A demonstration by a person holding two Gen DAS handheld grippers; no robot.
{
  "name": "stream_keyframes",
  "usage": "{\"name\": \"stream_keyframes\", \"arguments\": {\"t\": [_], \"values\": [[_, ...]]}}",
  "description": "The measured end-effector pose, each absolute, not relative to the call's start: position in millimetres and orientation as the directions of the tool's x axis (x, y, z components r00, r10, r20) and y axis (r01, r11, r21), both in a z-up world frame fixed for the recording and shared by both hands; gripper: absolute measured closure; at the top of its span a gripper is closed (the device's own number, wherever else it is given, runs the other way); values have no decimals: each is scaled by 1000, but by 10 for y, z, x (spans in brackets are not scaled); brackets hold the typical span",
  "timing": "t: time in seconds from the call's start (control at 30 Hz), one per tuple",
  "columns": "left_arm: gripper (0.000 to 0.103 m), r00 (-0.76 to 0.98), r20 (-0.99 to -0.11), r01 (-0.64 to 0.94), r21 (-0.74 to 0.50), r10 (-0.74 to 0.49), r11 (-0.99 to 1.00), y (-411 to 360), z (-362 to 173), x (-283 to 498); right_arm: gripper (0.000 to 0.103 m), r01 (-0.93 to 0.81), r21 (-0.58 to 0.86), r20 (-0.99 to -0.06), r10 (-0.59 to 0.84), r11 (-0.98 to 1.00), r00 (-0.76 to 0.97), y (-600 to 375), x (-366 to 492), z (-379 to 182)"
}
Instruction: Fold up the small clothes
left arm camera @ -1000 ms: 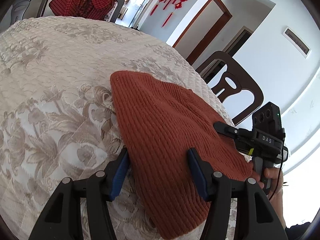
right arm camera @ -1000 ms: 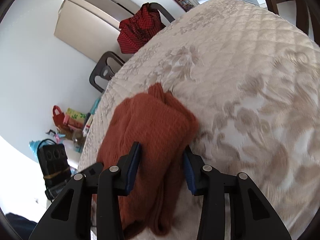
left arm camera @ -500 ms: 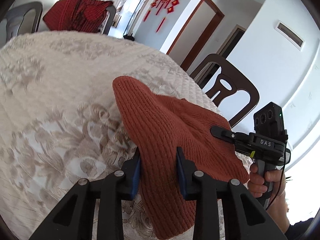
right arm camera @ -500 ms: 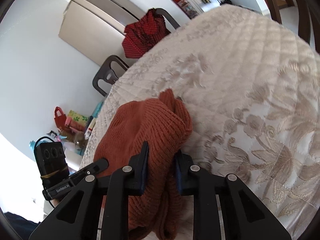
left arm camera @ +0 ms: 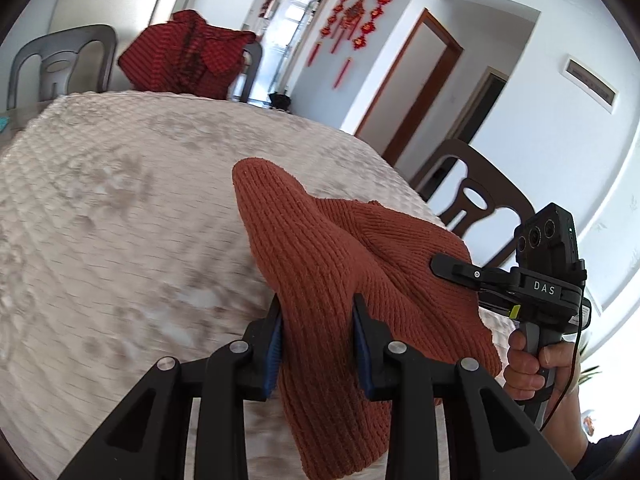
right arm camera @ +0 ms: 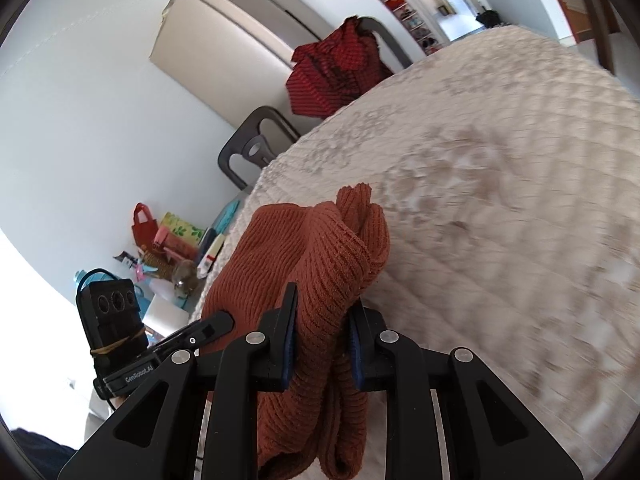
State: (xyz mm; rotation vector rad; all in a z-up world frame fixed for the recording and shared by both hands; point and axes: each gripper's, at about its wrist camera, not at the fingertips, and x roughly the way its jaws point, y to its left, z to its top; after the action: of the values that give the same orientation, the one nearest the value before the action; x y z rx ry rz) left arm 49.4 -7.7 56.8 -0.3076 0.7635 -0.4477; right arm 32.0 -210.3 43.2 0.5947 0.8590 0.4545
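The knitted garment (left arm camera: 340,264) is rust orange with fine ribbing, and it lies on a cream quilted tablecloth (left arm camera: 120,200) printed with a faded beige flower pattern. Both the left gripper (left arm camera: 318,344) and the right gripper (right arm camera: 322,340) are black with blue pads (left arm camera: 274,354), and a red cloth with thin dark checks (left arm camera: 184,60) hangs over a grey chair (left arm camera: 56,64). Red hanging ornaments (left arm camera: 352,12) show against a white wall, beside a door frame (left arm camera: 404,80) in reddish brown and a dark brown chair (left arm camera: 476,196).
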Motion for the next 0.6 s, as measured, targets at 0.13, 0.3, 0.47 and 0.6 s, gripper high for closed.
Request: {"name": "stream_keyframes", "arguments": {"t": [0.13, 0.3, 0.47, 0.6], "values": [[70, 657, -601, 243, -402, -455, 883, 195, 573, 546, 81, -154, 668, -560, 627, 728, 541, -1817, 518, 342], [70, 679, -607, 199, -389, -413, 900, 585, 568, 623, 81, -186, 679, -553, 662, 710, 507, -1464, 768, 267], [70, 688, -614, 149, -401, -387, 904, 931, 512, 714, 81, -207, 690, -553, 690, 693, 467, -1165, 1058, 177], [70, 682, -626, 119, -417, -380, 901, 1126, 409, 774, 81, -222, 687, -559, 698, 692, 448, -958, 1186, 134]]}}
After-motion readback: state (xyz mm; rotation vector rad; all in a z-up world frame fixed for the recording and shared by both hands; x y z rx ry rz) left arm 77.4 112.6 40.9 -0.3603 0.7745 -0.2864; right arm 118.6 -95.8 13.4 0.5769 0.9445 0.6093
